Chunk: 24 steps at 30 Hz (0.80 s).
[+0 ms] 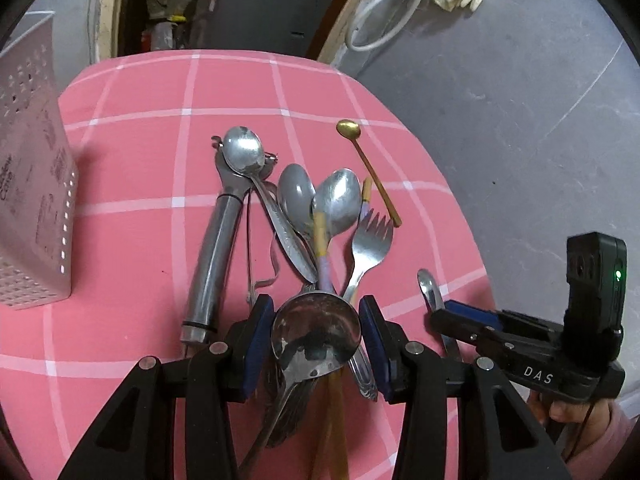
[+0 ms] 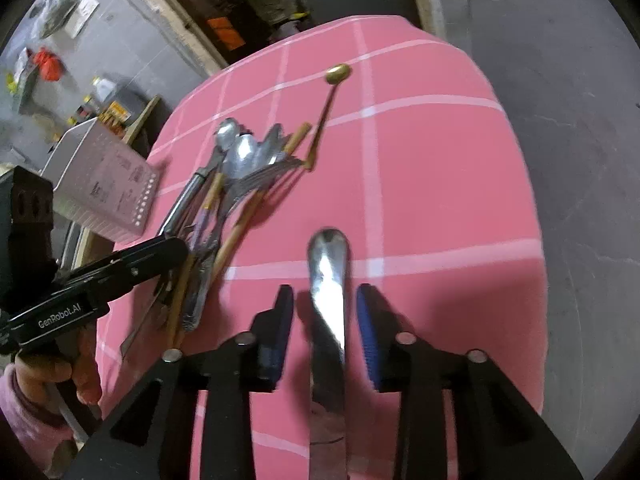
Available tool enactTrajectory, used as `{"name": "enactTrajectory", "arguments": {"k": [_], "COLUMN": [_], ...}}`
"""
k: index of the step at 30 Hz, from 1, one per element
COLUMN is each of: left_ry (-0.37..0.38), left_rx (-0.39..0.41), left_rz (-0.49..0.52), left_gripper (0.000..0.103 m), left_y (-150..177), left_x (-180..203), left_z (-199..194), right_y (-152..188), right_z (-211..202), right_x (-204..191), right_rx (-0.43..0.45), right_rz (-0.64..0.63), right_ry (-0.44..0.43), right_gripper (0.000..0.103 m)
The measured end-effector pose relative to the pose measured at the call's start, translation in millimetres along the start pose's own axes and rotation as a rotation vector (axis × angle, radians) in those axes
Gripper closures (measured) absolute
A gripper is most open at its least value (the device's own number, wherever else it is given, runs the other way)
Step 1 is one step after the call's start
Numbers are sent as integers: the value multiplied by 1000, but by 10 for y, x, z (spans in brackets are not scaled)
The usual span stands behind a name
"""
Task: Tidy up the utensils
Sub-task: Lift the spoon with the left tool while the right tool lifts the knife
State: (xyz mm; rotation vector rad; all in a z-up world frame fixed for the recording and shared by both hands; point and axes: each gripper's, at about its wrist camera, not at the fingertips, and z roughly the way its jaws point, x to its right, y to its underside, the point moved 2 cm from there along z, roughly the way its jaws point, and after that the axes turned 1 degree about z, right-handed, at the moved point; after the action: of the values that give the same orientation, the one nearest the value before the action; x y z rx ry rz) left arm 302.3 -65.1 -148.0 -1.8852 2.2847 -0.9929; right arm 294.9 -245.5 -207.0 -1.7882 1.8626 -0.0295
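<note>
The left claw (image 1: 316, 340) has its blue ribbed pads on either side of a big dented steel ladle bowl (image 1: 316, 334); whether they press the bowl cannot be told. The right claw (image 2: 324, 332) stands spread, a shiny steel handle (image 2: 328, 300) lying loose between its pads without touching either. Its black body reads "DAS" in the left wrist view; the left one reads "GenRobot.AI" in the right wrist view.

The surface (image 1: 132, 168) wears a pink cloth with a white grid. A white perforated plastic holder (image 1: 36, 200), boxy with faint printed labels too small to read, stands at the surface's left edge, well apart from the ladle bowl.

Just beyond the ladle bowl lies the heap of utensils: a long tubular steel tool (image 1: 216, 248) to its left, three steel spoons (image 1: 244, 152) fanned out, and a steel fork (image 1: 370, 240) to the right. A slim gold spoon (image 1: 349, 128) lies farthest out, beside the fork's tines. A wooden stick with lilac wrap (image 1: 322, 252) crosses the heap.
</note>
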Motion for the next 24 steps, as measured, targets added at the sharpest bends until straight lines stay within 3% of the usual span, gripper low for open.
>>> {"name": "enactTrajectory", "arguments": {"k": [4, 7, 11, 14, 20, 24], "left_ry": [57, 112, 176, 165, 57, 16], "left_rx": [-42, -74, -111, -111, -125, -109], "left_rz": [-4, -33, -71, -58, 66, 62], "left_gripper": [61, 61, 60, 61, 62, 62], "left_y": [2, -4, 16, 63, 93, 131], "left_x": [-60, -140, -230, -229, -18, -1], "left_z": [9, 16, 41, 30, 39, -77], "right_y": [-63, -69, -81, -72, -101, -114], "right_z": [33, 27, 19, 33, 77, 88], "right_x": [-32, -4, 84, 61, -32, -110], "right_rx": [-32, -40, -48, -46, -79, -93], "right_rz": [-55, -81, -42, -37, -57, -83], "right_ry": [-23, -5, -43, -35, 24, 78], "right_gripper": [69, 84, 88, 88, 88, 88]}}
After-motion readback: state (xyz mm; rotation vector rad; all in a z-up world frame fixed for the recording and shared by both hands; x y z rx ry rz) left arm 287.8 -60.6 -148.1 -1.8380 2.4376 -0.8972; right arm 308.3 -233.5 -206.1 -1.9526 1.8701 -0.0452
